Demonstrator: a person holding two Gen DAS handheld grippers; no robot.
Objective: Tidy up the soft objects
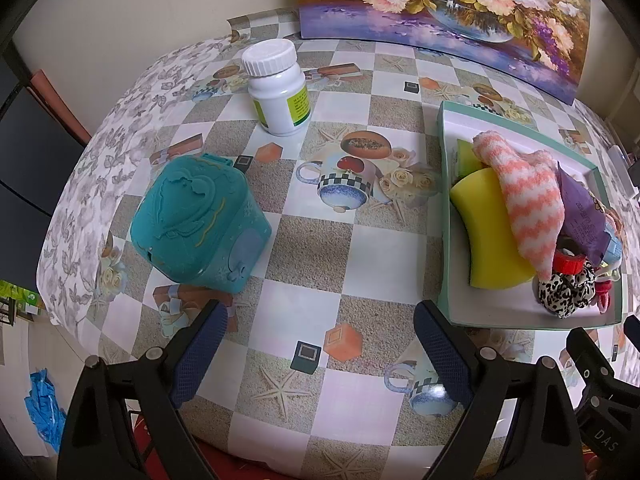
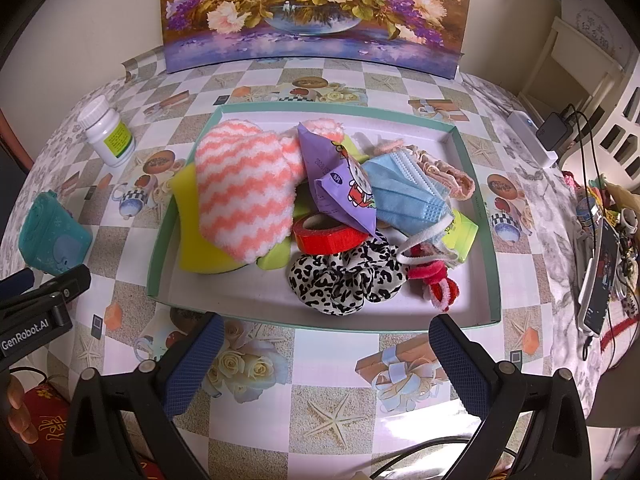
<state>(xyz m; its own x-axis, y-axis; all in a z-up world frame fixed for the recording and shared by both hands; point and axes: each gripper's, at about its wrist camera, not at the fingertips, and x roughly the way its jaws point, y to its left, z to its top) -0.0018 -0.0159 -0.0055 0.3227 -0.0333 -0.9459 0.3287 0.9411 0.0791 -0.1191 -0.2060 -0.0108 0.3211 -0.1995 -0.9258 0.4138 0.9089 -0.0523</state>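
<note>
Both grippers hang low over the near table edge, empty: the right gripper [image 2: 326, 360] has its blue pads spread wide facing the tray [image 2: 160, 280], and the left gripper [image 1: 320, 356] is equally spread, aimed at bare cloth between the teal box [image 1: 200, 220] and the tray. Soft things seem already gathered: leopard scrunchie [image 2: 344, 280] nearest, then red tape roll [image 2: 328, 236], striped sock [image 2: 240, 196] over the yellow sponge [image 2: 192, 220], and blue mask [image 2: 404, 192] further back. Only hard items, the box and pill bottle [image 1: 278, 88], remain outside, so I would leave them and retreat level, avoiding the tray rim.
</note>
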